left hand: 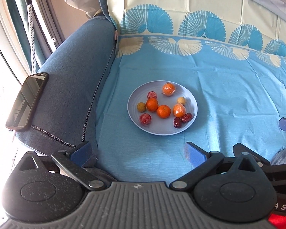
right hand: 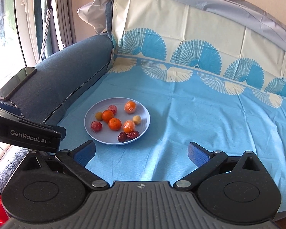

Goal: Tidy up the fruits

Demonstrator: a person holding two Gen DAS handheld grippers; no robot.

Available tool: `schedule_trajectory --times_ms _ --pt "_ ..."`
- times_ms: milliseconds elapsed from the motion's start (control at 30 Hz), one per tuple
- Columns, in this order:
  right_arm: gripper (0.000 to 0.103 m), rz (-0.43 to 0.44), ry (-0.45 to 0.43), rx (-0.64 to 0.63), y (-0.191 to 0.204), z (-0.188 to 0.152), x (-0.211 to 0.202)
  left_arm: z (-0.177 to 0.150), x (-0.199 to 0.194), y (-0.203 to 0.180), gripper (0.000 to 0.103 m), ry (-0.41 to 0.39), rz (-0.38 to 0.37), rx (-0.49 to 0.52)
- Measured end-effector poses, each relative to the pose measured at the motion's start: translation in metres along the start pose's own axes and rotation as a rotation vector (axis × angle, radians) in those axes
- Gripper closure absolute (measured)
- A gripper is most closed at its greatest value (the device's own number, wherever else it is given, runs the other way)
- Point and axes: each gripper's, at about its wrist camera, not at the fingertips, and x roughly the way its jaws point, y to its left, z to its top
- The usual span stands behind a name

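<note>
A pale blue plate (left hand: 188,95) sits on the blue cloth; it also shows in the right wrist view (right hand: 143,112). On it lie two bare mandarins (left hand: 163,111) (right hand: 114,124), two plastic-wrapped mandarins (left hand: 168,89) (right hand: 130,106), two wrapped red fruits (left hand: 145,119) (right hand: 96,126), two small yellow longans (left hand: 141,107) (right hand: 99,115) and two dark red dates (left hand: 182,119) (right hand: 127,135). My left gripper (left hand: 137,152) is open and empty, short of the plate's near rim. My right gripper (right hand: 142,152) is open and empty, near and right of the plate.
A black phone (left hand: 26,101) (right hand: 15,84) lies on the blue sofa armrest (left hand: 72,87) at the left. The patterned cloth (left hand: 228,87) covers the seat and runs up the backrest. The left gripper's body (right hand: 28,133) shows at the right view's left edge. A window stands far left.
</note>
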Motion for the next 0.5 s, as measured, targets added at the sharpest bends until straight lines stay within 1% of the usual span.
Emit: schedule_trajectory --times_ms 500 --pt "0.001 0.002 0.001 -0.008 0.0023 0.0018 0.0009 0.0012 -0.0013 -0.0016 0.000 0.007 0.018 0.001"
